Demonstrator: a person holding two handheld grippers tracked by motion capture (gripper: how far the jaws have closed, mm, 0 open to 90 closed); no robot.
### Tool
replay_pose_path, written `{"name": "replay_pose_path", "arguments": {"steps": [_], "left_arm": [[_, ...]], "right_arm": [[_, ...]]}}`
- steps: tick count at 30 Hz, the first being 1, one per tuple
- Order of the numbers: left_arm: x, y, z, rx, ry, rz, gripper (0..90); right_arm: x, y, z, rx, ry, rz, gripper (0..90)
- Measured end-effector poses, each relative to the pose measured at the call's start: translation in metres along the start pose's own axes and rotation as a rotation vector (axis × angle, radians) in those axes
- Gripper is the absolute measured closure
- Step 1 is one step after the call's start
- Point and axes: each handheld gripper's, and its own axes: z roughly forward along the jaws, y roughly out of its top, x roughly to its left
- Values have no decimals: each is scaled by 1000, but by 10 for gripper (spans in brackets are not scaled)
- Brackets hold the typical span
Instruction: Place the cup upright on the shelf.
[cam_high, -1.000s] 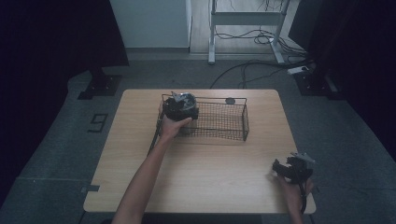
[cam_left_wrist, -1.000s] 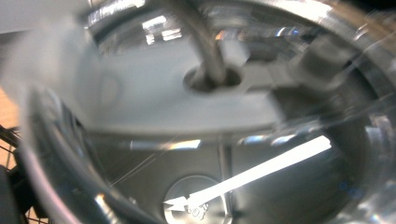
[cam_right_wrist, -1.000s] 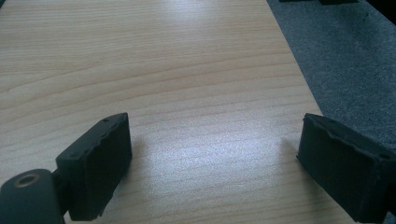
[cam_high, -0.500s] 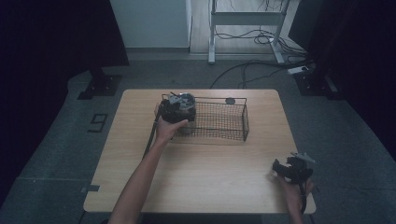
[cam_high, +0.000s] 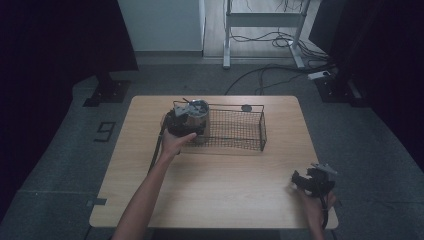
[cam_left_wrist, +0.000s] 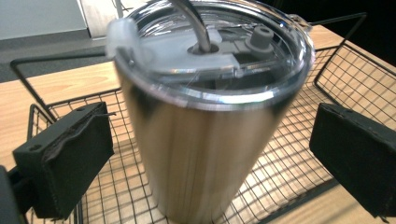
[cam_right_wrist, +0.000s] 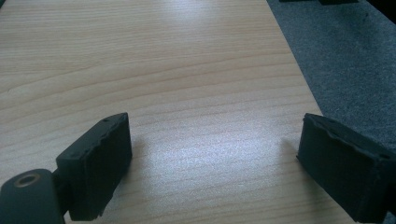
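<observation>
A steel tumbler (cam_left_wrist: 196, 135) with a clear lid and a straw stands upright in the left end of a black wire basket (cam_high: 262, 131). My left gripper (cam_high: 192, 121) is at that end of the basket, its jaws open on either side of the tumbler (cam_high: 198, 111), with a gap on both sides. In the left gripper view the basket's mesh (cam_left_wrist: 327, 79) spreads behind and under the tumbler. My right gripper (cam_high: 301, 179) rests open near the table's front right corner, with bare wood between its jaws (cam_right_wrist: 219, 158).
The basket sits at the back middle of the wooden table (cam_high: 225, 185). A small round dark object (cam_high: 246, 107) lies on the table just behind the basket. The table's right edge and grey carpet (cam_right_wrist: 336, 60) are close to the right gripper.
My left hand and gripper have drawn back slightly toward the near left of the basket. The tumbler stays in the basket. The right gripper has not moved.
</observation>
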Motion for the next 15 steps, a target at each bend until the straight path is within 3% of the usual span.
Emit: {"name": "replay_pose_path", "arguments": {"steps": [15], "left_arm": [[6,-24,-36,-5,-38,-7,21]], "right_arm": [[0,0,0,0,0,0,98]]}}
